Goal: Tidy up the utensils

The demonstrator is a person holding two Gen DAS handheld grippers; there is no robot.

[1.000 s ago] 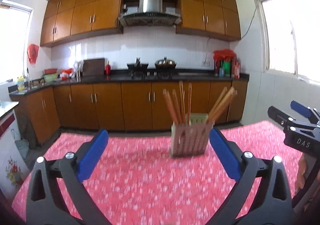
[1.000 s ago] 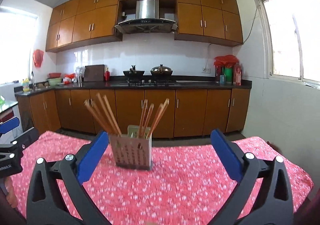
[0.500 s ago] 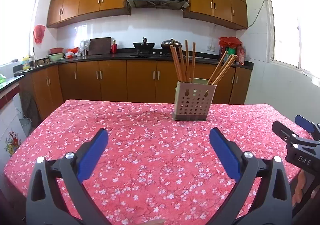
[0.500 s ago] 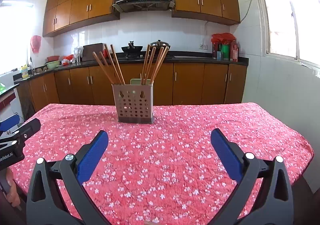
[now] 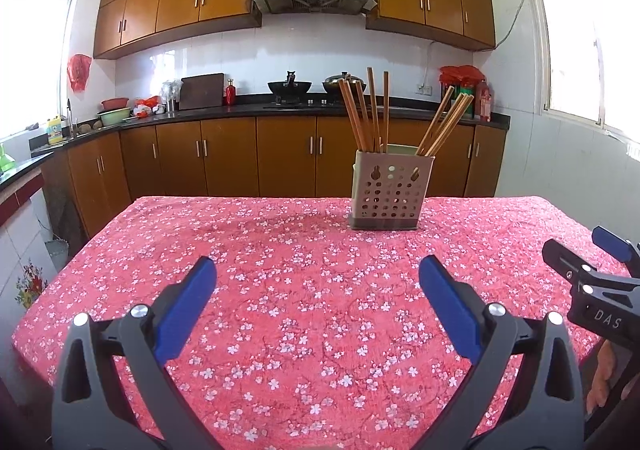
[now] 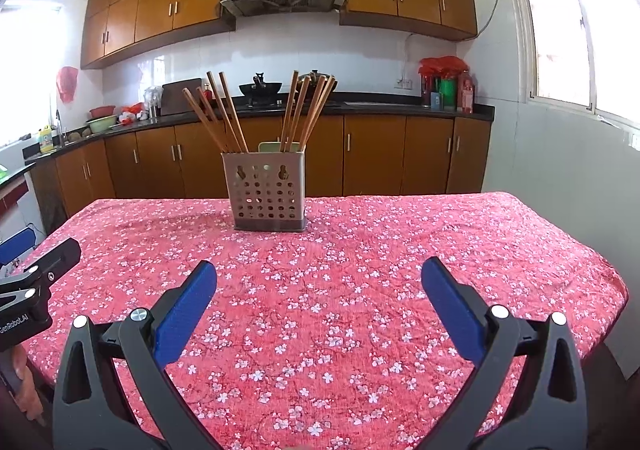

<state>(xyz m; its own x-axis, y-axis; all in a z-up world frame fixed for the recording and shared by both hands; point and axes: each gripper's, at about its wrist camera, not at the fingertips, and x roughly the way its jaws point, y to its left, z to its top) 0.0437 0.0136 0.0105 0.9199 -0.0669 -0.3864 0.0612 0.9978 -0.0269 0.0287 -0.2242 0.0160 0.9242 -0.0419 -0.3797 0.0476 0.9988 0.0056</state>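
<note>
A beige perforated utensil holder (image 5: 391,190) (image 6: 267,192) stands upright near the far edge of the table. Several brown wooden chopsticks (image 5: 368,110) (image 6: 224,114) lean in two bunches inside it. My left gripper (image 5: 318,282) hovers open over the near part of the table, well short of the holder, nothing between its blue pads. My right gripper (image 6: 320,284) is open too, with an empty gap, also far from the holder. Each gripper shows at the edge of the other's view, right gripper (image 5: 600,282), left gripper (image 6: 28,282).
The table wears a red floral cloth (image 5: 304,290) (image 6: 360,250). Behind it run brown kitchen cabinets (image 5: 240,158), a dark counter with pots (image 5: 288,88) and bottles (image 6: 444,90). A hand (image 5: 604,374) holds the right gripper's handle.
Both cameras have tilted down and back: the holder now sits farther off and more tabletop shows in front. Both grippers stay open and empty.
</note>
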